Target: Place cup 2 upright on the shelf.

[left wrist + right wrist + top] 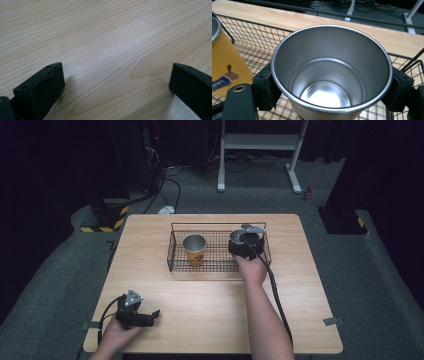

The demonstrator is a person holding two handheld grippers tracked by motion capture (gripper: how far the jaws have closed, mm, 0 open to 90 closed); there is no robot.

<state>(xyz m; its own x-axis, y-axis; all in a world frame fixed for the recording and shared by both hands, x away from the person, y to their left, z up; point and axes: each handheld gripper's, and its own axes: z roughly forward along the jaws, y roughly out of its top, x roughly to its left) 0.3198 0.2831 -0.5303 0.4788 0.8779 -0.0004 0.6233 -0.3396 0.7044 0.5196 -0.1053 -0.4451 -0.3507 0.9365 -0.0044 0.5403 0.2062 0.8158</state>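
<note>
Up close, the right gripper view shows the right gripper (332, 85) with a jaw pressed to each side of a bare steel cup (332, 72), empty and upright. From the high view that cup sits at the right end of the wire basket (172, 251), well apart from the yellow cup (194, 249) at its left. Near the table's (210, 305) left front corner, the left gripper (116, 82) gapes wide over bare wood, holding nothing.

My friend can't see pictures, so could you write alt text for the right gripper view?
An empty steel cup sits clamped between the right gripper's two black jaws, seen from above. It is inside a black wire basket on a wooden table, with a yellow cup beside it at the left edge.
</note>
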